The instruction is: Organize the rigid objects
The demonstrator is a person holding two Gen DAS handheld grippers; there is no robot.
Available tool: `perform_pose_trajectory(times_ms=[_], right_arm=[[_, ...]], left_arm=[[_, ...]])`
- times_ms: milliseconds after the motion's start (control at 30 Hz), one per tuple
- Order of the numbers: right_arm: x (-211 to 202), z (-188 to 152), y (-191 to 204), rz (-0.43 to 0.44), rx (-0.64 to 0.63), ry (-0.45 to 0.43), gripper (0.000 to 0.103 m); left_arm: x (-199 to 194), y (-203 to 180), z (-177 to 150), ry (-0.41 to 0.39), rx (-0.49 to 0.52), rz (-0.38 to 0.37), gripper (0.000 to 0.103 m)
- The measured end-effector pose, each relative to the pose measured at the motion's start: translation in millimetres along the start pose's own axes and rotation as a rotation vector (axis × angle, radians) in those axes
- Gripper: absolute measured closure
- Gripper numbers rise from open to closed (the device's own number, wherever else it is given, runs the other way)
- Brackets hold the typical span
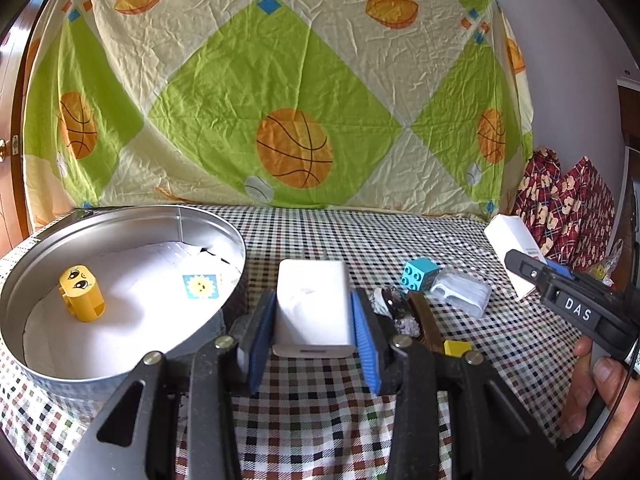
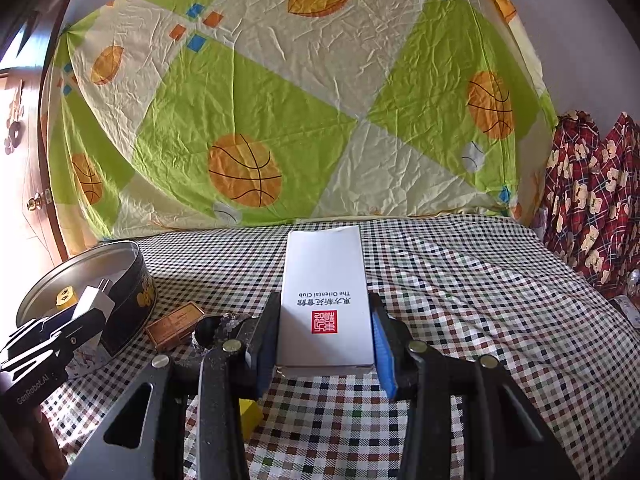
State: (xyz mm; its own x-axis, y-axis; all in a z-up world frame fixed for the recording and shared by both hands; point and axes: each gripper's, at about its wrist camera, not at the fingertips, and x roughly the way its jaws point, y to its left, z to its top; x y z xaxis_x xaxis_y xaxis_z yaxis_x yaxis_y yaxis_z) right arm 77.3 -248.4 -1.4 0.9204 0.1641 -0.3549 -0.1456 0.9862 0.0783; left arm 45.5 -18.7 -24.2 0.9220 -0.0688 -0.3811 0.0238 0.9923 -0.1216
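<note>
Left wrist: checked tablecloth (image 1: 320, 400), sports-print sheet (image 1: 280, 80) behind.

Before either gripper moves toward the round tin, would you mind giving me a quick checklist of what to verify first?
1. Left gripper grip on the white charger: both blue pads against its sides. Ok.
2. Right gripper grip on the white box: pads on both sides. Ok.
3. Room in the round tin: only a yellow face block and a sun tile visible on the white liner. Ok.
4. Whether both items are lifted clear of the checked cloth: cannot tell.
5. Left gripper's path to the tin: charger right beside the rim. Ok.
6. Loose teal brick still outside the tin. Not ok.
</note>
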Motion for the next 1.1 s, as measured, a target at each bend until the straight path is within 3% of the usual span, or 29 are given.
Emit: perform_pose_trajectory(times_ms=[1100], right_arm=[[-27.2,-0.3,-1.0,-0.025,0.014,-0.157,0.060]], left_arm=[[-22.0,-6.6,-2.1,-0.130,0.041,0.034,0.066]])
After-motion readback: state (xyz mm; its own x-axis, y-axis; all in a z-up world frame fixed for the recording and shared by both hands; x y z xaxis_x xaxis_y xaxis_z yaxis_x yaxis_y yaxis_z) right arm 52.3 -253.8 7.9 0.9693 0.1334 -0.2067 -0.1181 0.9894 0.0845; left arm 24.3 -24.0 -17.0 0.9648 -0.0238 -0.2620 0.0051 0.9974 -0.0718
